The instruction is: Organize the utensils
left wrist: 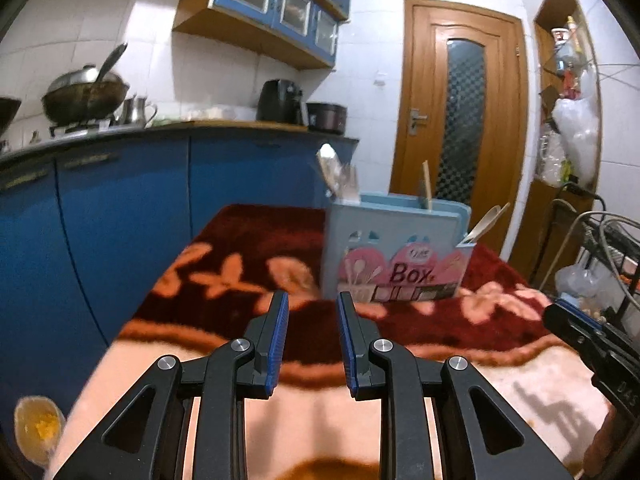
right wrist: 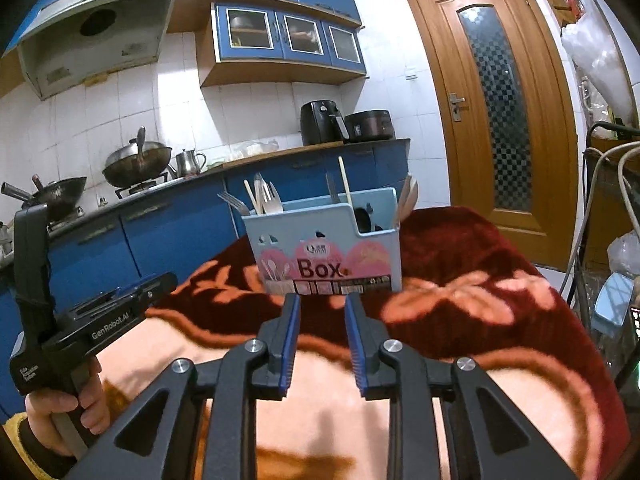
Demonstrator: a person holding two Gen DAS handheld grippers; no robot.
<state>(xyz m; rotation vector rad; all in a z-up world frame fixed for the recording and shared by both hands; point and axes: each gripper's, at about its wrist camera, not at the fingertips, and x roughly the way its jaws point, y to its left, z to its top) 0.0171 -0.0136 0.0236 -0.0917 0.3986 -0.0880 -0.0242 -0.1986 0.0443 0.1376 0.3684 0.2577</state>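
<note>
A light blue utensil box with a pink "Box" label stands upright on the red and peach floral blanket; it also shows in the left wrist view. Forks, pale spoons and a chopstick stand in its compartments. My right gripper is open and empty, just in front of the box. My left gripper is open and empty, in front of the box's left corner. The left gripper also shows from the side in the right wrist view.
Blue kitchen cabinets with woks, a kettle and appliances stand behind the table. A wooden door is at the back right. A wire rack with cables stands to the right. A bowl sits low left.
</note>
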